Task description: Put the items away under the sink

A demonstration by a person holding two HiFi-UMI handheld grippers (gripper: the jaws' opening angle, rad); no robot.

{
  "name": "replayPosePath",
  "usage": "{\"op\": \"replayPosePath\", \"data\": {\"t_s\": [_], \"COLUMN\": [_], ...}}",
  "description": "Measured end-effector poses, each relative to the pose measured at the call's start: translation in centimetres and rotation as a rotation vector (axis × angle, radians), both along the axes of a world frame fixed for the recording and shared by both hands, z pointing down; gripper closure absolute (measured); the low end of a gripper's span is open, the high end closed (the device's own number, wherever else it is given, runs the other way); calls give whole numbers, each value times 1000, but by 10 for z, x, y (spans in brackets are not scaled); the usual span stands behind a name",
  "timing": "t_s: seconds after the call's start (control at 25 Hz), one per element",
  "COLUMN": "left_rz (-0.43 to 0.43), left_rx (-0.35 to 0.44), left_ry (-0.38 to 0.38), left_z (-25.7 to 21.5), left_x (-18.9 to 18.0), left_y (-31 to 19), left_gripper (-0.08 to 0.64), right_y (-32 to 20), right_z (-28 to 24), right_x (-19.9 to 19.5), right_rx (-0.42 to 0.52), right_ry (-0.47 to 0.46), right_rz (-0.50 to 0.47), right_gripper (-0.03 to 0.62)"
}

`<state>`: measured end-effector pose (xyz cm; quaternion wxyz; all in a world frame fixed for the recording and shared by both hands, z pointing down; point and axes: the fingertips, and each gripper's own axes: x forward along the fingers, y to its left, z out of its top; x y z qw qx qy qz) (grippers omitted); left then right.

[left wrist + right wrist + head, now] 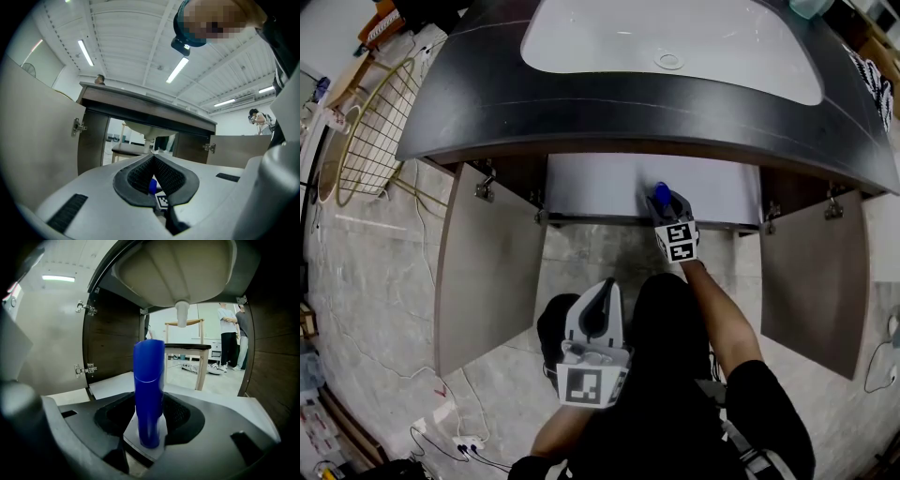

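Note:
My right gripper (pixel 667 211) is shut on a tall blue cylindrical bottle (pixel 661 194), held at the front edge of the open cabinet under the sink (pixel 609 42). In the right gripper view the blue bottle (pixel 149 390) stands upright between the pads of the right gripper (pixel 150 420), facing the cabinet's pale floor (pixel 112 383). My left gripper (pixel 604 292) hangs back near my body, shut with nothing in it. In the left gripper view its jaws (pixel 153 158) meet at the tip and point up at the vanity.
Both cabinet doors stand wide open, the left door (pixel 483 272) and the right door (pixel 811 281). The basin's underside (pixel 173 273) and drain pipe (pixel 182 314) hang over the cabinet space. A wire basket (pixel 380 122) stands left of the dark countertop (pixel 478 103). Cables (pixel 459 441) lie on the floor.

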<state>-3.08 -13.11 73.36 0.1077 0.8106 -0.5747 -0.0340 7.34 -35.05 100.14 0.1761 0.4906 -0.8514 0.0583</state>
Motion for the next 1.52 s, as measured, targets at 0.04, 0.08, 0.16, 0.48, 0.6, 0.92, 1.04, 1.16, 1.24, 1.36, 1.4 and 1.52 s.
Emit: {"op": "replayPosePath", "data": {"t_s": [0.04,0.08,0.16,0.48,0.6,0.92,1.04,1.16,1.24,1.36,1.4,1.52], "left_rz": [0,0,0,19,25,73,88,97,102,94,96,103], "left_rx": [-1,-1,0,-8,-12,-17,-22,-13,-26,-59,-67,-108], "left_ry": [1,1,3,20,24,28,13,0,0,11,8,1], "left_z": [0,1,2,3,5,7,7,1,-2,-10,-14,-34], "left_x": [-1,-2,-2,-4,-6,-3,-3,-3,-2,2,3,6], "left_y": [0,0,0,-9,-16,-33,-41,-45,-47,-52,-51,-46], "left_gripper": [546,546,546,546,546,546,546,546,546,546,546,546], "right_y": [0,1,2,11,13,32,40,50,56,62,66,90], "right_z": [1,1,1,-7,-11,-7,-6,-7,-9,-15,-18,-32], "right_x": [-1,-2,-3,0,2,16,24,28,31,37,39,45], "right_rx": [-4,-7,-11,-28,-33,-81,-106,-143,-179,-242,-268,-362], "right_ry": [0,0,3,-4,-2,11,18,29,27,22,23,29], "right_rz": [0,-1,-3,16,21,45,67,80,88,116,125,150], "right_gripper": [413,411,399,387,383,382,390,444,490,551,561,573]}}
